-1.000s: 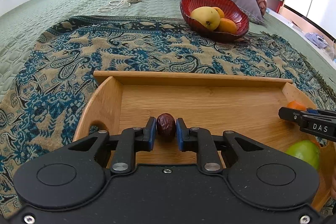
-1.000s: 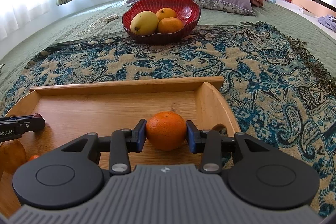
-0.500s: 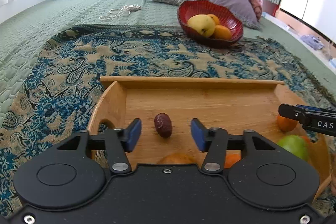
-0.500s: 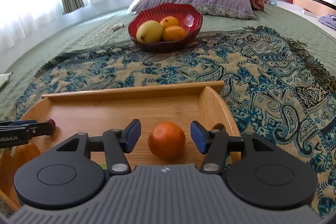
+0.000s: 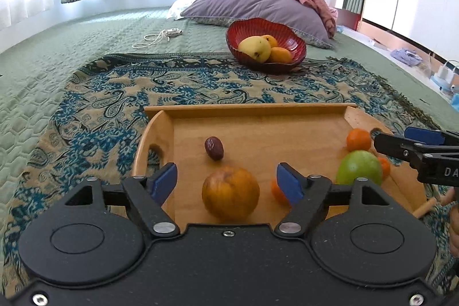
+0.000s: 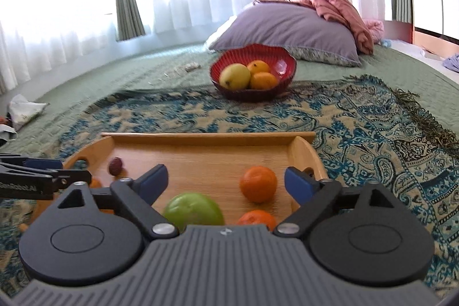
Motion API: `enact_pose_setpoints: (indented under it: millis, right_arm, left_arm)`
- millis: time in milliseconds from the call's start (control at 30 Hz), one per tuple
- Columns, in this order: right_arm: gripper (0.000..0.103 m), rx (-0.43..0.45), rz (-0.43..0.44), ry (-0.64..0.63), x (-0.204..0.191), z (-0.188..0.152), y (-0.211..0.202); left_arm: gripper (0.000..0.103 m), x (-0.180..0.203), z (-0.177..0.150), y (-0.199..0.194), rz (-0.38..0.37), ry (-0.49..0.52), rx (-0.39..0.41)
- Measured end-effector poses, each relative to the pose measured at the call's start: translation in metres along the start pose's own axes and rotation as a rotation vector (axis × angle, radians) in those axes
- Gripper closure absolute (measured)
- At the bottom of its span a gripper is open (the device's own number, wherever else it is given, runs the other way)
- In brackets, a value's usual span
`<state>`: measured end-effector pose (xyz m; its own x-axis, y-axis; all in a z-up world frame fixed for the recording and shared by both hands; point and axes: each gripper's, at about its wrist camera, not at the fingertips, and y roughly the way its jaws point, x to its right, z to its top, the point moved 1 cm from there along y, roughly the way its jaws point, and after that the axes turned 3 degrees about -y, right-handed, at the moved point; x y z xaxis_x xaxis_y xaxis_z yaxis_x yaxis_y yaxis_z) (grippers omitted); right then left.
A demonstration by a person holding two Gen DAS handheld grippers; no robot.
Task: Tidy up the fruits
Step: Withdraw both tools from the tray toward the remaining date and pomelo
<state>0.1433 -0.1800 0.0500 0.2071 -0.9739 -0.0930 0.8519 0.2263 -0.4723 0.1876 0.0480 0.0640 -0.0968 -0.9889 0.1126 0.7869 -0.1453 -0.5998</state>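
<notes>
Red bowl of fruit sits beyond wooden tray (well apart).

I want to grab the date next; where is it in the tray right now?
In the left wrist view, the date lies on the wooden tray floor near its left wall, just beyond the brownish-orange fruit.

White letters "DA" on the right gripper, cut off.

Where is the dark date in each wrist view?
Left wrist: date lies left of centre on the wooden tray, beyond the brownish-orange fruit.
Right wrist: date sits at the tray's far left.
Shared landmark: red bowl of fruit beyond the tray.
</notes>
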Motion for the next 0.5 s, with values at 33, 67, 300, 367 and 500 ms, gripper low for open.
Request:
enact_pose_setpoints:
  millis: [33,67,300,367,500]
  right_arm:
    - [0.003,0.009,0.007,-0.002,-0.002,-0.002,-0.005]
    - [0.002,0.018,0.015,-0.008,-0.004,-0.004,-0.01]
    - [0.0,0.067,0.042,-0.089,-0.028,-0.021,-0.04]
    - [0.0,0.073,0.047,-0.113,-0.035,-0.026,-0.046]
    - [0.0,0.093,0.049,-0.171,-0.049,-0.038,-0.059]
  left_arm:
    - [0.015,-0.002,-0.003,-0.005,-0.004,-0.007,0.005]
    - [0.015,-0.003,-0.007,-0.01,-0.008,-0.014,0.014]
    - [0.015,-0.008,-0.027,-0.041,-0.015,0.0,0.033]
    - [0.015,-0.008,-0.031,-0.049,-0.012,0.003,0.041]
    - [0.007,-0.009,-0.04,-0.06,-0.006,0.006,0.05]
